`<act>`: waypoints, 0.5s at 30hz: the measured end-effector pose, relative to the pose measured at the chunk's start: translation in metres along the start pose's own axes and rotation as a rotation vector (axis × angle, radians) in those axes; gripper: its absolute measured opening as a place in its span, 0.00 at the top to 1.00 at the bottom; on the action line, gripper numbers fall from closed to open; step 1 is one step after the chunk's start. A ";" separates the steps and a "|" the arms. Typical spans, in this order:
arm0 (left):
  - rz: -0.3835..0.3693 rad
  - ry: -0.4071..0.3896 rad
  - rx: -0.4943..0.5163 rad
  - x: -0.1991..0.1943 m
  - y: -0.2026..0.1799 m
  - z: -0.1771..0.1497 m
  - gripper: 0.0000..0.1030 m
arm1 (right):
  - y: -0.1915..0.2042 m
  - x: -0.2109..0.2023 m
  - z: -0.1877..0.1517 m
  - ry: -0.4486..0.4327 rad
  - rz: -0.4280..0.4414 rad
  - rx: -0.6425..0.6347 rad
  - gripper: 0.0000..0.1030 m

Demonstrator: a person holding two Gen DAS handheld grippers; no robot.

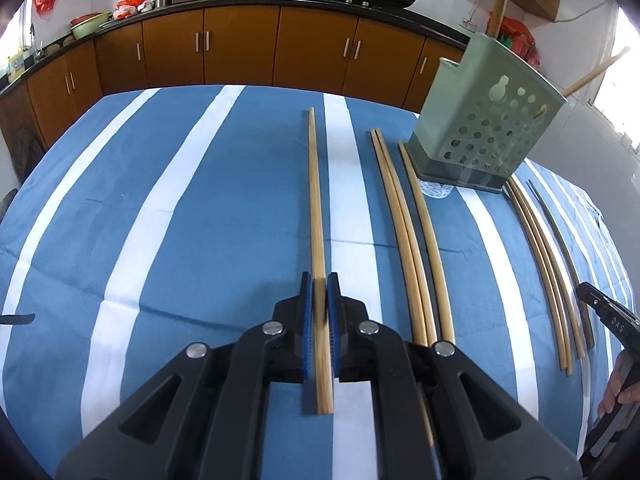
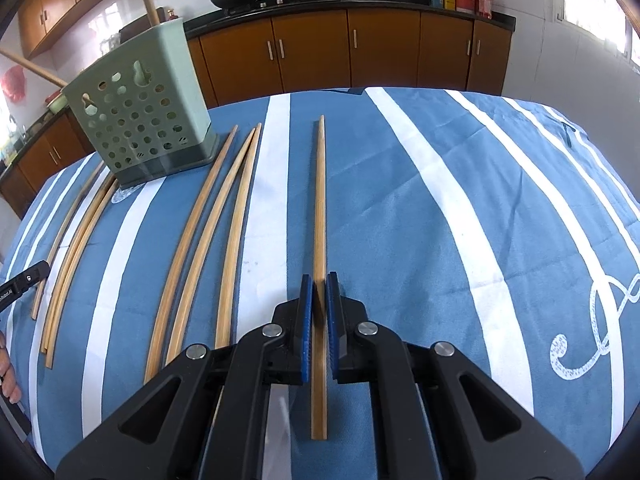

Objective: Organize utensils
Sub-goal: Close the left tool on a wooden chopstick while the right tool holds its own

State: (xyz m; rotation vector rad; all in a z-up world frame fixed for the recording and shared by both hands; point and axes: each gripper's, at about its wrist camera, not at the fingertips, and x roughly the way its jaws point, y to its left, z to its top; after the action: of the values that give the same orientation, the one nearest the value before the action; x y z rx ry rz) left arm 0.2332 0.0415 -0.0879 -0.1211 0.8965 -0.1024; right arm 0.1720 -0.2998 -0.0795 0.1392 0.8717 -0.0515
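Note:
Several wooden chopsticks lie lengthwise on a blue-and-white striped tablecloth [image 1: 160, 208]. A green perforated utensil holder [image 1: 476, 128] stands at the back right in the left wrist view and at the back left in the right wrist view [image 2: 136, 116], with two chopsticks sticking out of it. My left gripper [image 1: 320, 280] is shut on one chopstick [image 1: 314, 184], the leftmost one. My right gripper [image 2: 319, 280] is shut on another chopstick [image 2: 320, 184], the rightmost one. Both chopsticks lie along the cloth between the blue pads.
Loose chopsticks lie between the two grippers: a group [image 1: 404, 232] next to the holder and another group [image 1: 548, 264] on its other side, also in the right wrist view [image 2: 208, 232] [image 2: 76, 248]. Brown kitchen cabinets [image 1: 240, 44] and a counter with woks stand behind the table.

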 end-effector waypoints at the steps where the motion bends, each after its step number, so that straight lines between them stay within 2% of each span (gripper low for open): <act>1: -0.001 0.001 0.002 0.000 -0.001 -0.001 0.91 | 0.000 0.000 0.000 0.001 0.000 -0.001 0.92; 15: 0.040 0.006 0.061 -0.001 -0.008 -0.003 0.91 | 0.002 -0.004 -0.004 0.003 -0.014 -0.028 0.92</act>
State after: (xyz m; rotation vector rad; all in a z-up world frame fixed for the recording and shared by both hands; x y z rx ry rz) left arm 0.2300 0.0333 -0.0883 -0.0463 0.9006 -0.0925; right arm 0.1661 -0.2975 -0.0788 0.1072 0.8758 -0.0517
